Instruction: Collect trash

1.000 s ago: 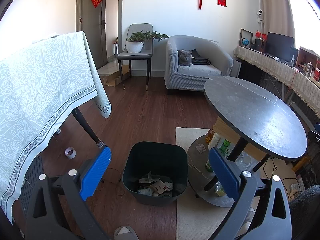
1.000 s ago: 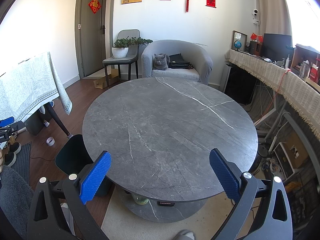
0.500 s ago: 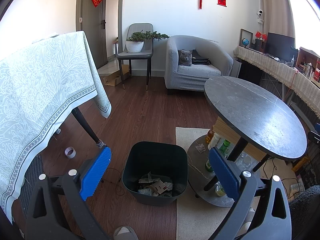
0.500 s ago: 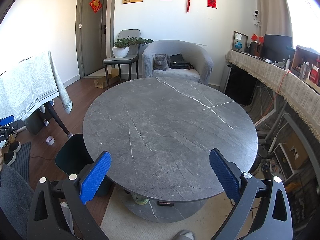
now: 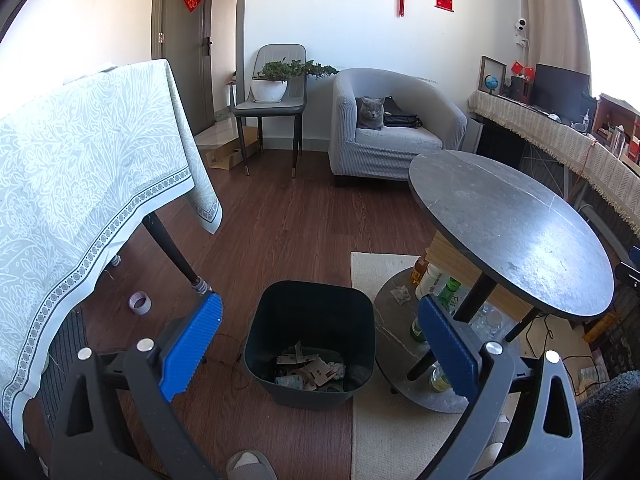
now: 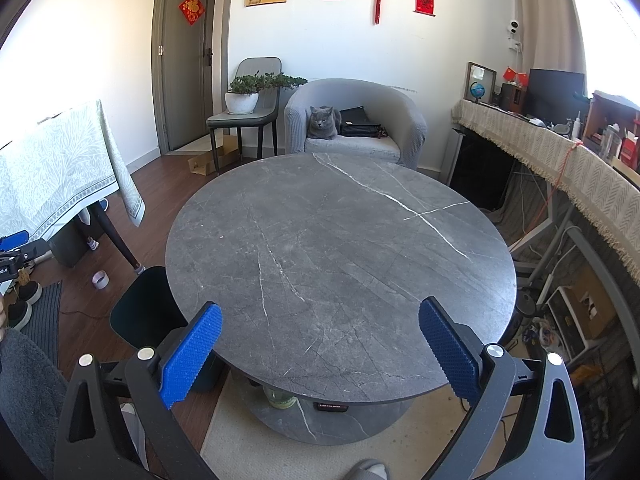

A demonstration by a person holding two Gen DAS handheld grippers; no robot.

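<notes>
My left claw (image 5: 318, 338) hangs open and empty above the dark bin (image 5: 310, 344), which stands on the wood floor just beside the rug (image 5: 384, 420); crumpled paper trash (image 5: 310, 370) lies in the bin's bottom. My right claw (image 6: 320, 350) is also spread wide, holding nothing, over the near edge of the round grey marble surface (image 6: 340, 248). A roll of tape (image 5: 139, 302) lies on the floor left of the bin, near a leg of the cloth-covered table (image 5: 72, 184)
</notes>
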